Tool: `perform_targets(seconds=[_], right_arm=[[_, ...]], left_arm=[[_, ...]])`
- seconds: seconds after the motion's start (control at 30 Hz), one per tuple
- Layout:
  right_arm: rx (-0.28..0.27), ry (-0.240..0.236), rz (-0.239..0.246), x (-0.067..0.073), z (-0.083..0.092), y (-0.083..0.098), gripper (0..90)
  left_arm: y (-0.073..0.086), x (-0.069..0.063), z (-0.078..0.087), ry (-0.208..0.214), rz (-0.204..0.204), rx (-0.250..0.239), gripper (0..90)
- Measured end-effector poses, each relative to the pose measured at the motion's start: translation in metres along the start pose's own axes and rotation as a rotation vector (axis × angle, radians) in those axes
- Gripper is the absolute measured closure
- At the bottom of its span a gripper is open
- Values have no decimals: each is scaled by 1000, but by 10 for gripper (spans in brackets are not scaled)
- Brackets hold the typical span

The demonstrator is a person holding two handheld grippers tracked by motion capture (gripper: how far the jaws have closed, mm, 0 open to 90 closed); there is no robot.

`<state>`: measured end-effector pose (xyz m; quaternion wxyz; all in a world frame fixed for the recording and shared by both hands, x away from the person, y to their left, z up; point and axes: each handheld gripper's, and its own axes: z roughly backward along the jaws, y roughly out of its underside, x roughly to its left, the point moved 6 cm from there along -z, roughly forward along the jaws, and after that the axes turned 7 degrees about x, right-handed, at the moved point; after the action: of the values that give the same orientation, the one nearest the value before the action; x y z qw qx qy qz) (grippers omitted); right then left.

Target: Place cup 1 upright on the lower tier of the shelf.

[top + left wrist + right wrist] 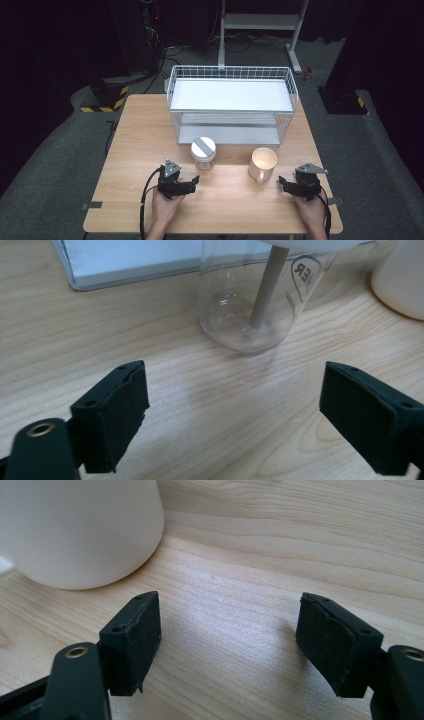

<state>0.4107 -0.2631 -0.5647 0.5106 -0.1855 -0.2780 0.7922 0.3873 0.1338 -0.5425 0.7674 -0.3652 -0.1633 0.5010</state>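
Now both grippers sit low over table [130, 165], jaws spread w/ nothing between: left gripper [235, 405] faces glass jar [250, 305], right gripper [230, 640] just beside mug [75, 530].

Clear glass jar [203, 156] with a white, grey-striped lid, standing upright on the counter [130, 150], in front of the wire basket; a pale stick leans inside it. Cream mug [263, 164], upright and empty, handle toward the near edge, stands apart, beside the jar.
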Motion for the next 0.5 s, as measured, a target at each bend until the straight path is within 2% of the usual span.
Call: perform_targets(seconds=[0.03, 0.17, 0.37, 0.43, 0.5], right_arm=[[-1, 0, 2, 0, 0, 0, 262], [-1, 0, 2, 0, 0, 0, 262], [-1, 0, 3, 0, 0, 0, 262], [-1, -1, 4, 0, 0, 0, 262], [-1, -1, 4, 0, 0, 0, 262]], left_arm=[[-3, -1, 0, -15, -21, 2, 125], [-10, -4, -3, -29, -49, 6, 133], [-17, -7, -8, -48, -65, 28, 128], [-19, -8, -9, -29, -52, 23, 128], [-19, -7, -9, -29, -54, 24, 126]])
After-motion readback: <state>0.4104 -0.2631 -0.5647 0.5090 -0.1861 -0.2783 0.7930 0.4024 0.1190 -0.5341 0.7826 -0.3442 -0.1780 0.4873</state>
